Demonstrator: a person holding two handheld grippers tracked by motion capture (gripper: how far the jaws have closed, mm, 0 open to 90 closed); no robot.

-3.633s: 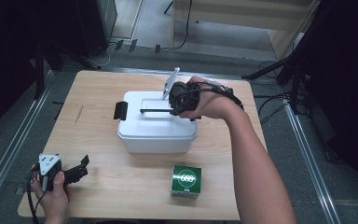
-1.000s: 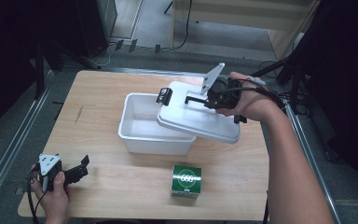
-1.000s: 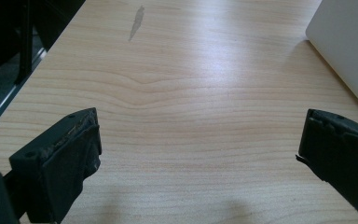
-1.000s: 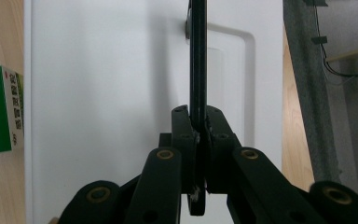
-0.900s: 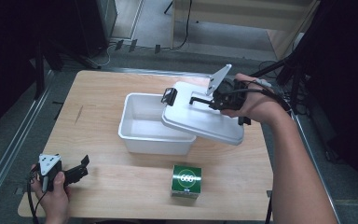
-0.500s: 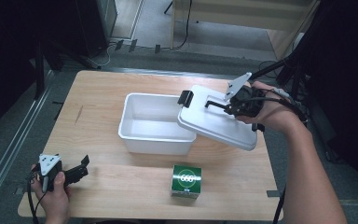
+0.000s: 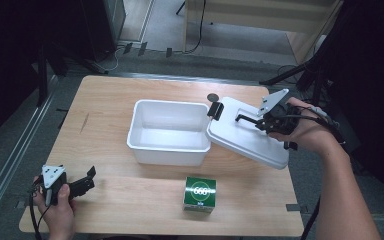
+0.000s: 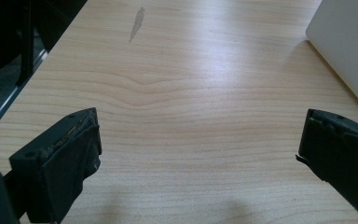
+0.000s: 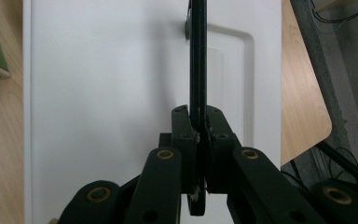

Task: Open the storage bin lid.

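A white box [image 7: 167,131] stands uncovered at the table's middle. Its white lid [image 7: 245,137] hangs tilted off the box's right side, low over the table, a black latch [image 7: 214,110] at its left end. My right gripper [image 7: 260,120] is shut on the lid's thin black handle [image 9: 197,60], which runs straight up between the jaws in the right gripper view, the lid [image 9: 107,93] lying flat behind it. My left gripper [image 7: 82,184] rests at the front left corner, open, with bare wood between its fingers [image 8: 60,158].
A green carton [image 7: 199,193] stands near the front edge, in front of the box and left of the lid. The wooden table [image 7: 110,105] ends just right of the lid; dark floor, cables and stands lie beyond. The box's wall [image 8: 349,51] shows in the left gripper view.
My right gripper has carried the lid off the box to the right and lowered it toward the table. The left gripper has stayed in place.
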